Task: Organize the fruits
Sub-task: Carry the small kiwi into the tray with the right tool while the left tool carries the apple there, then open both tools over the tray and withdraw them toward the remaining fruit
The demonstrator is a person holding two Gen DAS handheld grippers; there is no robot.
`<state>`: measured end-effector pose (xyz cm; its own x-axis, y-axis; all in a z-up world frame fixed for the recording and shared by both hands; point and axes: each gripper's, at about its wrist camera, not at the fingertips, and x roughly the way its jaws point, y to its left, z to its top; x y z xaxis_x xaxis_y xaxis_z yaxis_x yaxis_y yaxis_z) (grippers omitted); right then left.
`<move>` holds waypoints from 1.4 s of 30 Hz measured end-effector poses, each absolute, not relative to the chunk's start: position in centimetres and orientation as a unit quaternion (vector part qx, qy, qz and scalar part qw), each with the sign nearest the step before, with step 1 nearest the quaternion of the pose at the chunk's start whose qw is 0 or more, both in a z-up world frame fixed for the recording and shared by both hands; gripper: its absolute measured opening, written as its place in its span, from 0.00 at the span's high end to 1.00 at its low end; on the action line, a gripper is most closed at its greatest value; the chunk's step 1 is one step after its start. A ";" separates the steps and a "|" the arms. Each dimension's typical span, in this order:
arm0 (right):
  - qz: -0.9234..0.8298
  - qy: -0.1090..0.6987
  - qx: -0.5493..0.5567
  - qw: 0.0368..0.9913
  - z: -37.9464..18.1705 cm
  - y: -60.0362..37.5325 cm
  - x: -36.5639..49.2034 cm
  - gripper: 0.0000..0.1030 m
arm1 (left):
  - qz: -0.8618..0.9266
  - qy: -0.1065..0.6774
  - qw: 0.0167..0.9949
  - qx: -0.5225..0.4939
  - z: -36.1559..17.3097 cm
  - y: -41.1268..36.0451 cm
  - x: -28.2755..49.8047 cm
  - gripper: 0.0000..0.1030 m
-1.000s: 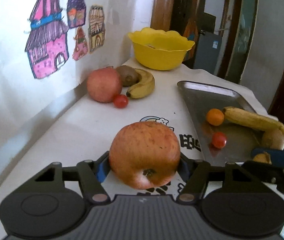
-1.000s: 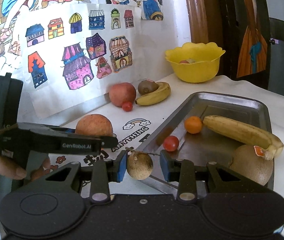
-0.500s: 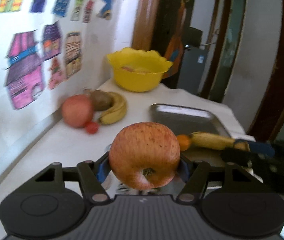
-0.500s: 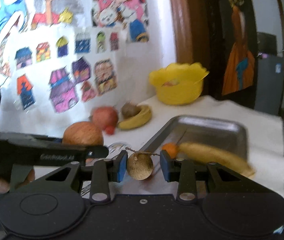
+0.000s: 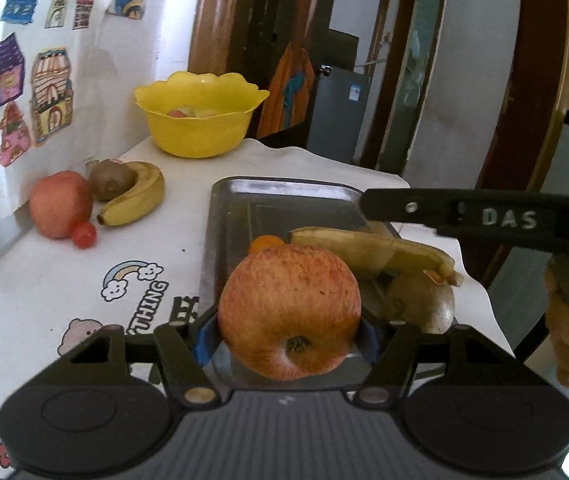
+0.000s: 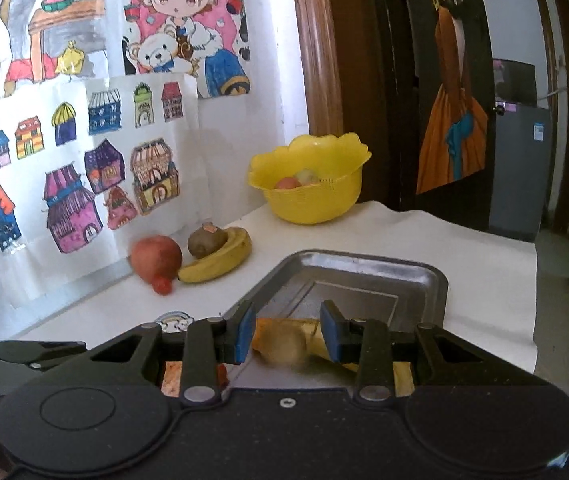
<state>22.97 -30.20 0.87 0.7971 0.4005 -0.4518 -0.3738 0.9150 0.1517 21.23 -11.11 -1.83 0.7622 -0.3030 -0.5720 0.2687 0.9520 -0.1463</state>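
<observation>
Several fruits already lay in the tray (image 5: 224, 216): a banana (image 5: 368, 248), an orange (image 5: 262, 243). The left gripper (image 5: 289, 334), above the tray's near end, clamped an apple (image 5: 289, 312); the right gripper (image 6: 287, 338) stood apart, a blurred small fruit (image 6: 284, 348) between its jaws. Four pieces by the wall remained.

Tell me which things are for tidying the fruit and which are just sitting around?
For the job:
- left claw holding the apple
- right claw, open, small brown fruit blurred between its fingers
- metal tray
- yellow bowl
- banana on the cloth

Just sitting around:
- house drawings
- cartoon poster
</observation>
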 end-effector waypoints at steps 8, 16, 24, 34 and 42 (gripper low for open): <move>0.213 0.264 0.023 0.941 -1.4 -29.9 23.4 0.64 | -0.148 0.324 0.934 -0.013 -2.7 -12.0 21.5 0.32; 0.211 0.274 0.021 0.938 -2.4 -30.0 23.4 0.63 | -0.143 0.335 0.931 -0.009 -3.2 -12.3 21.7 0.31; 0.192 0.258 0.044 0.946 -1.6 -31.4 22.7 0.33 | -0.153 0.314 0.937 -0.013 -2.4 -11.8 20.7 0.20; 0.168 0.189 0.043 0.967 3.2 -32.5 18.0 0.01 | -0.134 0.263 0.954 -0.052 0.8 -8.6 16.6 0.01; 0.131 0.148 0.033 0.980 7.7 -33.5 11.1 0.01 | -0.100 0.211 0.970 -0.072 4.4 -4.2 12.5 0.00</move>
<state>11.09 -33.48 7.68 0.9215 0.2670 -0.2821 -0.2477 0.9634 0.1027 12.54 -4.24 4.35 0.8905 -0.2245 -0.3956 0.1640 0.9697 -0.1811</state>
